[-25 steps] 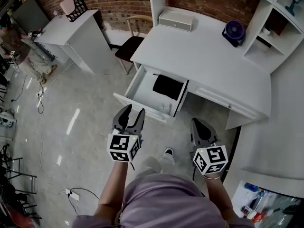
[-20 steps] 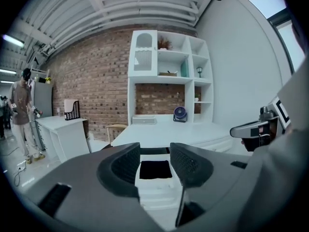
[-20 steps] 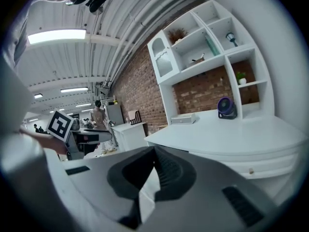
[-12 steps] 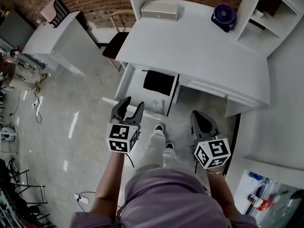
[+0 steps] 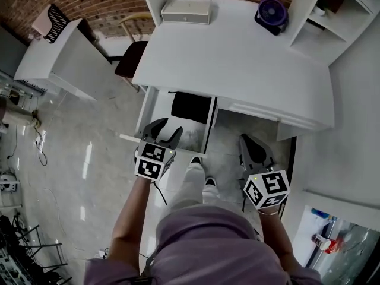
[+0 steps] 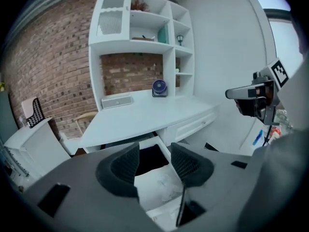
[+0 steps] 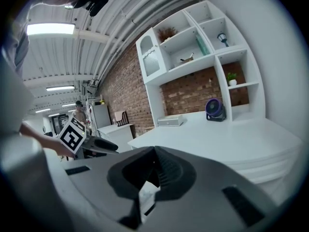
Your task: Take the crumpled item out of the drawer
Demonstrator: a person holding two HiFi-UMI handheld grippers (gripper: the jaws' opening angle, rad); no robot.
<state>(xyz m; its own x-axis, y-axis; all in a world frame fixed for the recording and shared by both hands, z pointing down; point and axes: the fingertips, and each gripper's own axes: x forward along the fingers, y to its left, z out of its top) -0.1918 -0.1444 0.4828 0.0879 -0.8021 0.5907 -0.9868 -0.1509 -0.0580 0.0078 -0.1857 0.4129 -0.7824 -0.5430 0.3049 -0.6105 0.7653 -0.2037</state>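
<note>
The white desk's drawer (image 5: 148, 109) stands pulled out. A black folded item (image 5: 191, 107) lies at its back, and a pale crumpled item (image 5: 192, 139) lies near its front. My left gripper (image 5: 166, 129) hovers over the drawer's front left corner, jaws open with nothing between them. In the left gripper view, the black item (image 6: 149, 158) and the crumpled item (image 6: 166, 187) show between and below the fingers. My right gripper (image 5: 249, 141) hangs to the right of the drawer, below the desk's edge, jaws shut and empty; in its own view the right gripper (image 7: 153, 151) looks across the desktop.
On the desk (image 5: 237, 64) stand a purple fan (image 5: 271, 9) and a white box (image 5: 186, 10). White shelves (image 5: 323, 16) rise at the right. A chair (image 5: 132, 58) and a second white table (image 5: 59, 52) are to the left. The person's legs (image 5: 191, 180) stand before the drawer.
The left gripper has moved forward and down, from in front of the drawer to over its front edge. The right gripper has come a little closer to the desk.
</note>
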